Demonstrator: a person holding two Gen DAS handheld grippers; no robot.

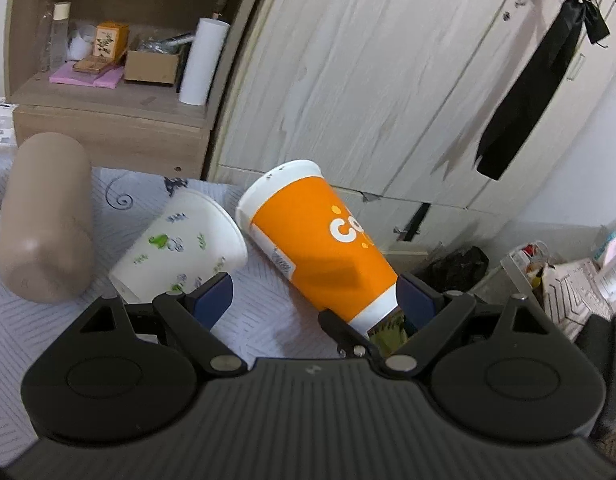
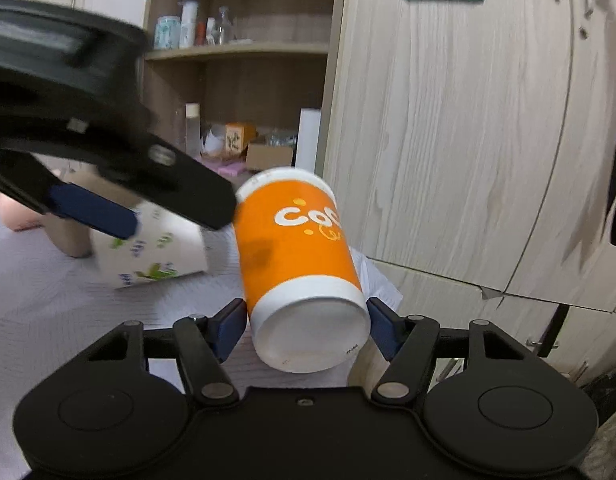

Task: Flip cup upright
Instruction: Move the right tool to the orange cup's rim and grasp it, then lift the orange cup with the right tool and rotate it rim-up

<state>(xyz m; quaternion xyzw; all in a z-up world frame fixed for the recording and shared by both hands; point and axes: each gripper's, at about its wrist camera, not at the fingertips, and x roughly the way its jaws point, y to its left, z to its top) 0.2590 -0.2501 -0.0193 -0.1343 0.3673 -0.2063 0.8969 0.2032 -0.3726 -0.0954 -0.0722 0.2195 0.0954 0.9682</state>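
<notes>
- An orange paper cup (image 2: 296,248) is seen tipped over, its white base turned toward the right wrist camera and its rim pointing away toward a wooden wardrobe (image 2: 467,140).
- The right tongs (image 2: 306,326) are set around the cup's base end, one blue pad (image 2: 228,326) just beside it on the left and the other just beside it on the right; whether the pads actually press the cup cannot be told.
- In the left wrist view, the orange cup (image 1: 319,252) is shown slanting, base end low against the right-hand blue pad, rim end raised toward the wardrobe (image 1: 367,80).
- The left tongs (image 1: 313,300) are held wide apart, clamped on nothing.
- A white cup with green and blue print (image 1: 184,248) is shown lying on its side on the patterned tabletop (image 1: 268,304), just left of the orange cup, with the left tongs' other pad (image 1: 214,298) near its rim.
- A beige cylinder (image 1: 44,216) is seen farther left on the same cloth.
- From the right wrist view, the left tongs (image 2: 108,200) are caught, blurred, above the white cup (image 2: 156,256).
- A shelf unit (image 1: 108,60) holding a bottle, small boxes and a white roll is pictured behind.
</notes>
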